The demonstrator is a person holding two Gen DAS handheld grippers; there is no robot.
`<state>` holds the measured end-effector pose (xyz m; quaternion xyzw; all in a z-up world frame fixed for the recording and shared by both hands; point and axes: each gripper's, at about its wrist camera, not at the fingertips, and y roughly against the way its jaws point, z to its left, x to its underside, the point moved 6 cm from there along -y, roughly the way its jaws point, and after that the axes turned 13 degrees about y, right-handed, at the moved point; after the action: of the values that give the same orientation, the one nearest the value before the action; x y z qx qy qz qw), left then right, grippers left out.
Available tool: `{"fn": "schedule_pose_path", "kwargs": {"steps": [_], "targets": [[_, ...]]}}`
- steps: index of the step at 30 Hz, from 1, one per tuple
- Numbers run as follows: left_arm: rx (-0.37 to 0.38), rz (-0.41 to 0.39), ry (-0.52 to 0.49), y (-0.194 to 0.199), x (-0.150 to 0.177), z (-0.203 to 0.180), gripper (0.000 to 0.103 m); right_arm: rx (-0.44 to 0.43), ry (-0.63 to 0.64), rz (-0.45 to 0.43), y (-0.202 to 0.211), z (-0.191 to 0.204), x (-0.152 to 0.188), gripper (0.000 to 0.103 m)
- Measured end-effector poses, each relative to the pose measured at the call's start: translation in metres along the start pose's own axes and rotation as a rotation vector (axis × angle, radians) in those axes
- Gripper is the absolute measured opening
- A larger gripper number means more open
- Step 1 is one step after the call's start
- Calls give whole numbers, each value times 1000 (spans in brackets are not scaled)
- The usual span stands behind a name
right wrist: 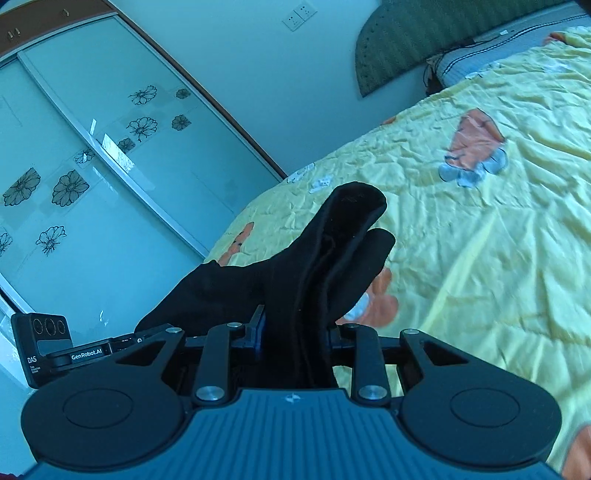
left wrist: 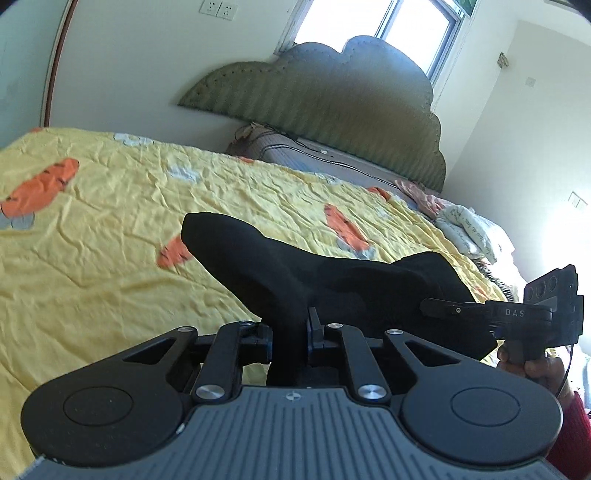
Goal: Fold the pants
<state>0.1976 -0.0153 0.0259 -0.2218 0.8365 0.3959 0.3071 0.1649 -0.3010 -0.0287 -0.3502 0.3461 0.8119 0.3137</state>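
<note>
Where the left wrist view meets its lower edge, the left gripper [left wrist: 290, 326] fills the frame, and its fingertips are mostly buried in the black pants [left wrist: 295, 269]. Its jaws are closed tight on a bunched fold of the cloth, which rises toward the frame's centre and hangs over the yellow sheet [left wrist: 110, 221]. At lower right the right gripper [left wrist: 436, 306] comes in sideways, its tips lost against the dark cloth, so its grip cannot be judged from here. A hand [left wrist: 539, 369] below it is cut off by the frame edge. The headboard [left wrist: 332, 99] sits at upper centre, with a window [left wrist: 384, 22] behind it washed out by glare.

From the right wrist view, the right gripper [right wrist: 295, 332] points up the frame, jaws clamped on a thick roll of pants [right wrist: 325, 251] that hides both pads. The cloth's far end splits into two rounded lobes over the sheet [right wrist: 480, 221]. The left gripper [right wrist: 122, 341] shows only as a body at lower left, tips hidden behind cloth. A wardrobe [right wrist: 92, 166] fills the left side.
</note>
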Motion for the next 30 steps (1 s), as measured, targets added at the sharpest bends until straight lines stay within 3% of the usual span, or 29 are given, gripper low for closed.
{"fn": "schedule_pose_path", "kwargs": {"steps": [5, 10, 19, 22, 24, 26, 30], "targets": [[-78, 0, 25, -34, -36, 40, 15, 12, -3, 14, -59, -7, -26, 27], [-156, 61, 63, -72, -35, 76, 15, 63, 6, 93, -110, -23, -23, 27], [-209, 86, 86, -80, -23, 91, 16, 92, 4, 131, -120, -34, -12, 27], [-244, 91, 82, -84, -20, 91, 22, 103, -8, 131, -121, -37, -9, 28], [-279, 90, 68, -86, -16, 92, 39, 113, -22, 133, -122, -40, -7, 30], [-317, 84, 39, -88, -13, 92, 47, 126, -44, 137, -123, -44, -4, 39], [-369, 62, -10, -87, -12, 90, 60, 144, -79, 131, -115, -47, -1, 46]]}}
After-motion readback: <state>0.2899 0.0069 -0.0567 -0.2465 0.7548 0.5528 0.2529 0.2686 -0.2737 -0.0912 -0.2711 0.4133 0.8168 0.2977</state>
